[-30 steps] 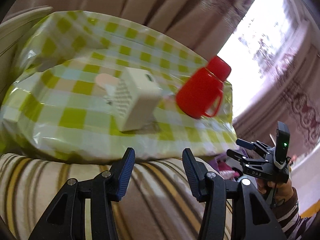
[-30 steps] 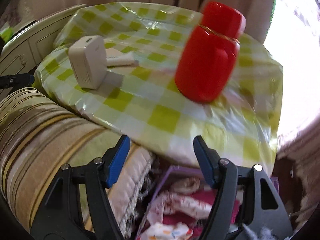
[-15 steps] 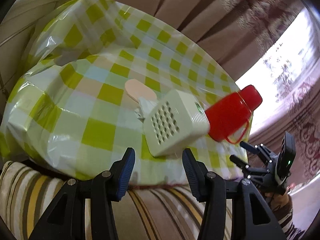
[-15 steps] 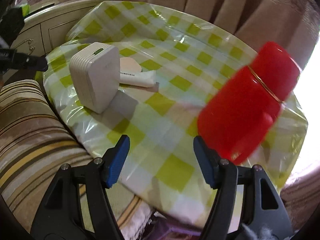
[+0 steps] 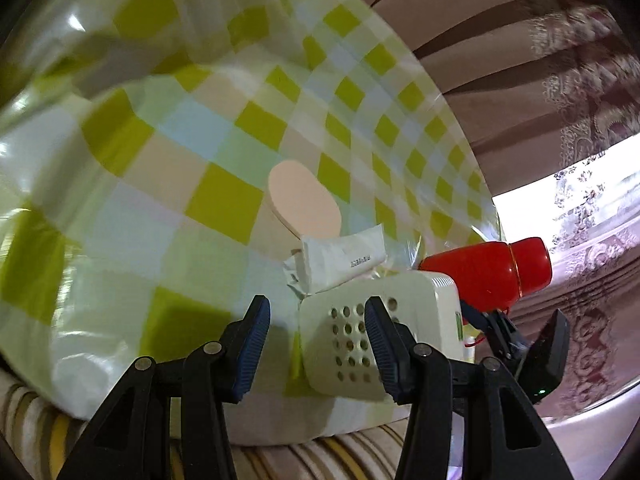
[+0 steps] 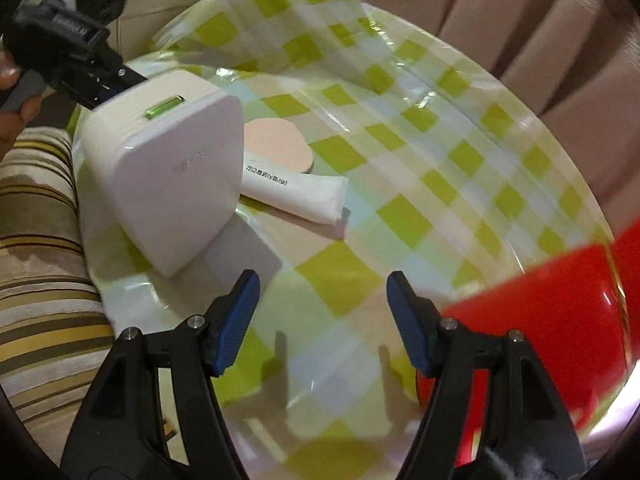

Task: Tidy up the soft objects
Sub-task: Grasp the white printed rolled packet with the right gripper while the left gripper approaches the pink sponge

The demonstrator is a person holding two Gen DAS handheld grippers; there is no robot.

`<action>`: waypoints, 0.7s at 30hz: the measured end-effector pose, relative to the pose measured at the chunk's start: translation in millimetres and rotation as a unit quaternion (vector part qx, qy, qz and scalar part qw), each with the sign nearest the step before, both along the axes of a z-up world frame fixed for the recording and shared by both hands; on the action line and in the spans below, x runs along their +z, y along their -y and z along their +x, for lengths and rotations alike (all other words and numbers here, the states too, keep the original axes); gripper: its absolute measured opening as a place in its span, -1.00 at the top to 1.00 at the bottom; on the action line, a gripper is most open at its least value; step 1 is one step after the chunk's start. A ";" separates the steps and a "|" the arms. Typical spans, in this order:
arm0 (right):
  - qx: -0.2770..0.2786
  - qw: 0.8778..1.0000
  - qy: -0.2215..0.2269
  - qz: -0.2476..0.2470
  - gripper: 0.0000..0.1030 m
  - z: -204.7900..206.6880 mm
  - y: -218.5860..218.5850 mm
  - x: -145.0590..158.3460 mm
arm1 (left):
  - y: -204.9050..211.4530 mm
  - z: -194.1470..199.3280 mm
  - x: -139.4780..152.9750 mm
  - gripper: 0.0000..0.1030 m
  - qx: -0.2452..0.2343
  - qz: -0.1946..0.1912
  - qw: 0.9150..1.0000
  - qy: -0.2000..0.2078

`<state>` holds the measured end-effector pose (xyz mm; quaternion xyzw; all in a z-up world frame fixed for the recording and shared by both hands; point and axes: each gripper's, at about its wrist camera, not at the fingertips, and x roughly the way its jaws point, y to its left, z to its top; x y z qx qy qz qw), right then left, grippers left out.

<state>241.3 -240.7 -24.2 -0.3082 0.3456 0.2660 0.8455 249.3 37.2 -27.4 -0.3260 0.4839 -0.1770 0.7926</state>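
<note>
A pink oval sponge pad (image 5: 305, 203) lies on the green-checked round table (image 5: 172, 168), with a white soft tube (image 5: 344, 258) lying just in front of it. Both also show in the right wrist view, the pad (image 6: 276, 145) and the tube (image 6: 294, 194). My left gripper (image 5: 316, 334) is open and empty at the table's near edge, just short of a white vented box (image 5: 376, 336). My right gripper (image 6: 322, 316) is open and empty above the tablecloth, with the tube ahead of it.
The white box (image 6: 168, 184) stands upright beside the tube. A red jug (image 6: 552, 312) stands at the table's right edge, close to my right finger. A striped sofa arm (image 6: 36, 240) borders the table on the left. Curtains hang behind.
Both grippers moved forward over the table toward the box, tube and pad. The jug slid to the right edge of the right wrist view. Both jaws stayed open.
</note>
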 end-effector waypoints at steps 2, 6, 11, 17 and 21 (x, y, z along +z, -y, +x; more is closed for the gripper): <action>0.010 1.000 -0.001 -0.012 -0.35 13.1 -7.7 -7.0 | 4.2 11.2 -9.0 0.03 -0.008 -0.015 1.000 -0.013; 0.015 1.000 -0.011 -0.009 -0.35 31.2 -13.7 -13.0 | 8.7 30.8 -22.6 0.17 -0.015 -0.038 0.999 -0.030; 0.017 1.000 -0.022 -0.002 -0.35 47.6 -20.5 -18.0 | 15.3 54.0 -39.0 0.31 -0.028 -0.056 0.997 -0.055; 0.027 0.999 -0.024 -0.001 -0.35 57.3 -26.1 -21.1 | 26.3 75.7 -44.7 0.37 -0.041 -0.055 0.996 -0.061; 0.036 0.999 -0.020 -0.008 -0.35 61.0 -29.5 -22.1 | 35.9 86.3 -45.1 0.39 -0.055 -0.049 0.996 -0.058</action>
